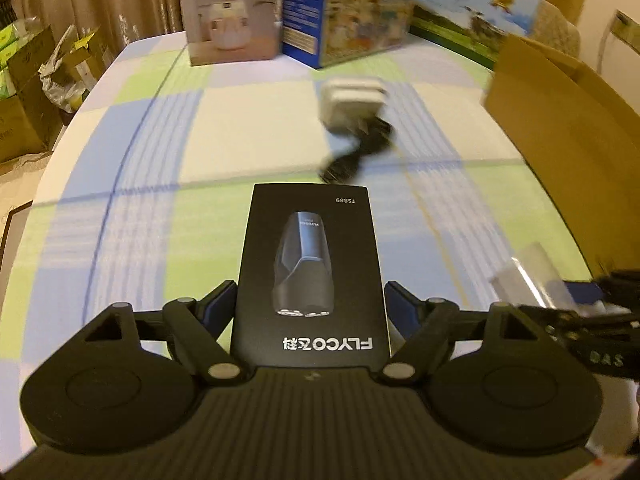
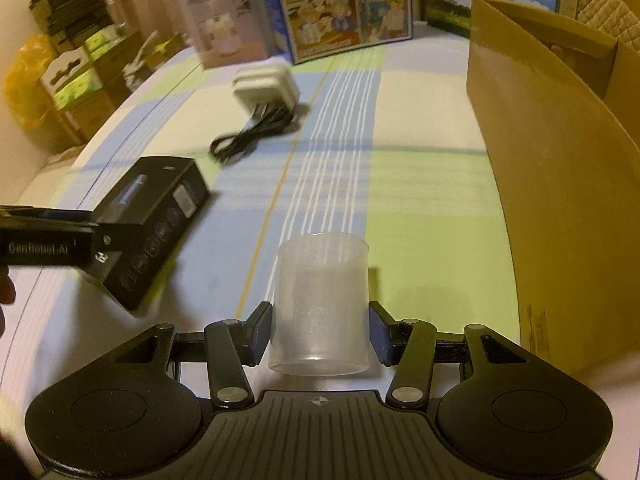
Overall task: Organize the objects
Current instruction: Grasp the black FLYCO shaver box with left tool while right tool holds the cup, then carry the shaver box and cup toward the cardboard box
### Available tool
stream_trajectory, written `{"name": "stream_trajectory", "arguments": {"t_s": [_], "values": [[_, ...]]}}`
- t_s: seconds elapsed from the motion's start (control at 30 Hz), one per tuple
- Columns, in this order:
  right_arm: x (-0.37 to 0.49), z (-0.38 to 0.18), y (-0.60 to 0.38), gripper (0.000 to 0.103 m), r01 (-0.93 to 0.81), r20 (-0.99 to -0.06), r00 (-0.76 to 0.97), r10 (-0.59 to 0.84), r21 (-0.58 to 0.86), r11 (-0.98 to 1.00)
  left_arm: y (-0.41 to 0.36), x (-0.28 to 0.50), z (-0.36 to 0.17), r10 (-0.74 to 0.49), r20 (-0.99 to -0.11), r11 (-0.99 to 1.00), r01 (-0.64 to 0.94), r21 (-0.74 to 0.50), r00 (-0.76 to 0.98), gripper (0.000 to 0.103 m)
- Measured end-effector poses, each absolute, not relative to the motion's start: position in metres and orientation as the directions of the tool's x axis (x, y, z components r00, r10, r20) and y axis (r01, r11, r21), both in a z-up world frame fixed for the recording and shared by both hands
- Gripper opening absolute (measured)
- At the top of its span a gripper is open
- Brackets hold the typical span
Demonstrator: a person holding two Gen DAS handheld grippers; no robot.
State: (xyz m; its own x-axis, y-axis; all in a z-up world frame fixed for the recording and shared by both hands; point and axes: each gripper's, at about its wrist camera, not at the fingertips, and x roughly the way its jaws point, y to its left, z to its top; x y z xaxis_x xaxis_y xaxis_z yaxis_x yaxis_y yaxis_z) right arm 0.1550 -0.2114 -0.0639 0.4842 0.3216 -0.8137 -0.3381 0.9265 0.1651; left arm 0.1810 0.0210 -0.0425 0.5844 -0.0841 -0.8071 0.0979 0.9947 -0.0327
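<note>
My left gripper (image 1: 310,304) is shut on a black FLYCO shaver box (image 1: 310,272) and holds it above the checked tablecloth; the box also shows in the right wrist view (image 2: 154,224), with the left gripper (image 2: 100,248) on its near end. My right gripper (image 2: 320,328) is shut on a clear plastic cup (image 2: 320,304), which appears at the right edge of the left wrist view (image 1: 532,280). A white charger (image 1: 352,102) with a coiled black cable (image 1: 356,152) lies mid-table, also in the right wrist view (image 2: 266,86).
An open cardboard box (image 2: 560,184) stands along the table's right side, also in the left wrist view (image 1: 568,120). Several upright product boxes (image 1: 348,12) line the far edge. Stacked cartons (image 2: 80,76) sit on the floor at left.
</note>
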Motion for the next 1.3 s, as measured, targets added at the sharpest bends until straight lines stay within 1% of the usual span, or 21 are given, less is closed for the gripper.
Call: {"name": "stream_trajectory", "arguments": {"t_s": [0.07, 0.13, 0.17, 0.27, 0.33, 0.63, 0.8, 0.87, 0.93, 1.03, 1.1, 1.3], "values": [[0.142, -0.065, -0.215, 0.048, -0.36, -0.82, 0.475, 0.32, 0.151, 0.921, 0.011, 0.16, -0.043, -0.079, -0.8, 0.995, 0.089, -0.032, 0.595, 0.076], [0.131, -0.066, -0.217, 0.048, -0.376, -0.815, 0.488, 0.312, 0.126, 0.918, 0.007, 0.146, -0.043, -0.08, -0.795, 0.996, 0.078, -0.042, 0.602, 0.08], [0.128, -0.067, -0.217, 0.049, -0.379, -0.813, 0.494, 0.307, 0.116, 0.918, 0.006, 0.142, -0.043, -0.078, -0.791, 0.996, 0.073, -0.042, 0.606, 0.083], [0.123, -0.068, -0.217, 0.055, -0.374, -0.812, 0.506, 0.289, 0.095, 0.923, 0.001, 0.138, -0.041, -0.061, -0.784, 0.997, 0.079, -0.015, 0.618, 0.085], [0.122, -0.068, -0.215, 0.057, -0.368, -0.813, 0.506, 0.287, 0.097, 0.925, -0.001, 0.139, -0.041, -0.05, -0.783, 0.997, 0.08, 0.0, 0.62, 0.086], [0.13, -0.069, -0.218, 0.057, -0.333, -0.802, 0.532, 0.27, 0.094, 0.938, 0.001, 0.153, -0.046, -0.038, -0.788, 0.997, 0.081, 0.016, 0.615, 0.086], [0.131, -0.069, -0.215, 0.056, -0.353, -0.801, 0.538, 0.262, 0.068, 0.933, -0.002, 0.162, -0.046, -0.036, -0.788, 0.995, 0.098, 0.032, 0.615, 0.086], [0.131, -0.07, -0.213, 0.049, -0.359, -0.801, 0.541, 0.257, 0.056, 0.932, -0.004, 0.167, -0.047, -0.038, -0.789, 0.993, 0.11, 0.038, 0.613, 0.086], [0.131, -0.07, -0.213, 0.049, -0.355, -0.801, 0.543, 0.252, 0.053, 0.933, -0.006, 0.171, -0.047, -0.031, -0.793, 0.992, 0.118, 0.051, 0.609, 0.086], [0.131, -0.07, -0.215, 0.049, -0.349, -0.801, 0.542, 0.254, 0.061, 0.935, -0.008, 0.176, -0.049, -0.023, -0.798, 0.989, 0.128, 0.068, 0.603, 0.084], [0.13, -0.07, -0.215, 0.049, -0.35, -0.801, 0.541, 0.256, 0.063, 0.935, -0.008, 0.178, -0.05, -0.021, -0.805, 0.989, 0.131, 0.071, 0.593, 0.078], [0.128, -0.065, -0.218, 0.049, -0.348, -0.796, 0.545, 0.263, 0.071, 0.935, -0.01, 0.181, -0.051, -0.022, -0.819, 0.986, 0.146, 0.076, 0.574, 0.077]]}}
